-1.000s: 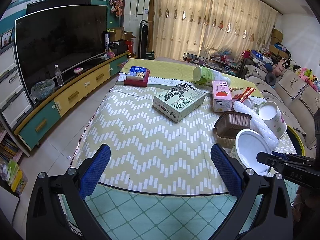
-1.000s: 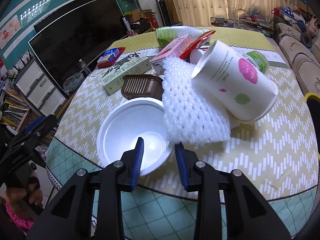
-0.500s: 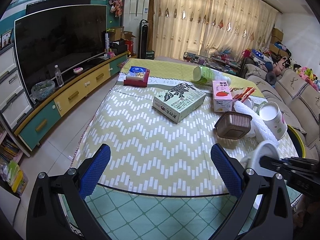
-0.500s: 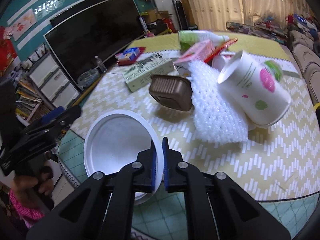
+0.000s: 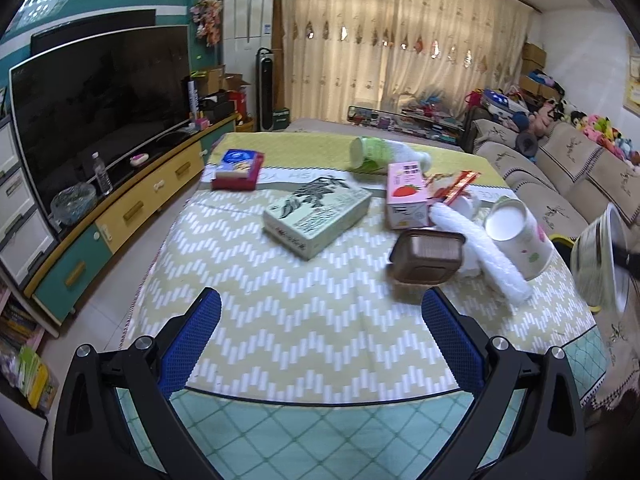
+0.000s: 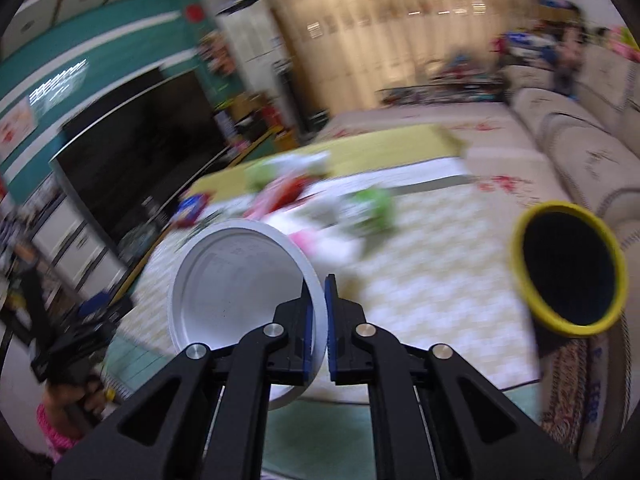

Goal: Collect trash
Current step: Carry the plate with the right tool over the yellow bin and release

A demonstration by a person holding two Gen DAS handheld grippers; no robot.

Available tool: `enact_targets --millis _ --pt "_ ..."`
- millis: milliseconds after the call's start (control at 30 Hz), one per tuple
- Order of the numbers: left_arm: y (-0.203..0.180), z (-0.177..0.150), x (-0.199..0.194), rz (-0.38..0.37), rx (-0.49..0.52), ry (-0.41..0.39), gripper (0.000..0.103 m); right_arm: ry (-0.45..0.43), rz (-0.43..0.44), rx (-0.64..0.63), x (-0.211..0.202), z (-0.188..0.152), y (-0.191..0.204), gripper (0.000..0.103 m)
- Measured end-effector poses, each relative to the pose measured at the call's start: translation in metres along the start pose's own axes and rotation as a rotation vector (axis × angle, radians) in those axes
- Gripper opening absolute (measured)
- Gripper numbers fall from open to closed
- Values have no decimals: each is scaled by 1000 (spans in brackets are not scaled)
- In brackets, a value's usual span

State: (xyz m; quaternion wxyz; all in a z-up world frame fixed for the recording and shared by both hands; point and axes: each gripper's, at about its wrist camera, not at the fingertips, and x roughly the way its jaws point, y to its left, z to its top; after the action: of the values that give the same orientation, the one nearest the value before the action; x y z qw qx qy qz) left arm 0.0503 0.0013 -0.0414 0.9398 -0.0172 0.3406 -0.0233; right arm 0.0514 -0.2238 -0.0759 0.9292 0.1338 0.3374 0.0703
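My right gripper [image 6: 318, 312] is shut on the rim of a white plastic bowl [image 6: 236, 280], lifted off the table and tilted on edge. That bowl [image 5: 598, 264] shows blurred at the right edge of the left wrist view. To its right in the right wrist view stands a yellow-rimmed bin with a black liner [image 6: 568, 270]. My left gripper [image 5: 320, 336] is open and empty above the table's near edge. On the table lie a brown plastic tub [image 5: 426, 256], a white foam net [image 5: 480, 252], a paper cup [image 5: 520, 236], a pink carton [image 5: 406, 196] and a green box [image 5: 316, 214].
The table has a yellow zigzag cloth [image 5: 280, 312]. A TV [image 5: 100, 112] on a long cabinet runs along the left. A sofa [image 5: 560, 184] stands at the right. A red and blue packet [image 5: 238, 168] and a green bottle [image 5: 380, 154] lie at the far end.
The right gripper closed on the white bowl's rim, lifted it off the table and swung it right toward the bin. The left gripper drifted slightly and stayed open.
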Motion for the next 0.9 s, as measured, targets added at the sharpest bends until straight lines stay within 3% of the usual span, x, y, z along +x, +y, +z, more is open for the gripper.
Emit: enact_targets --millis 200,367,700,867,900 --pt "-25 5 4 -24 44 1 99 -73 -224 166 -19 18 -106 6" --pt "-47 8 8 -42 72 5 99 -35 -385 270 4 30 -190 6" --pt "-90 16 22 -71 136 18 99 192 -517 316 102 27 -280 7" --pt "-109 22 28 -102 167 10 99 260 -542 335 132 26 -297 15" --pt "-113 23 29 -107 178 9 99 263 -543 337 134 26 -299 22"
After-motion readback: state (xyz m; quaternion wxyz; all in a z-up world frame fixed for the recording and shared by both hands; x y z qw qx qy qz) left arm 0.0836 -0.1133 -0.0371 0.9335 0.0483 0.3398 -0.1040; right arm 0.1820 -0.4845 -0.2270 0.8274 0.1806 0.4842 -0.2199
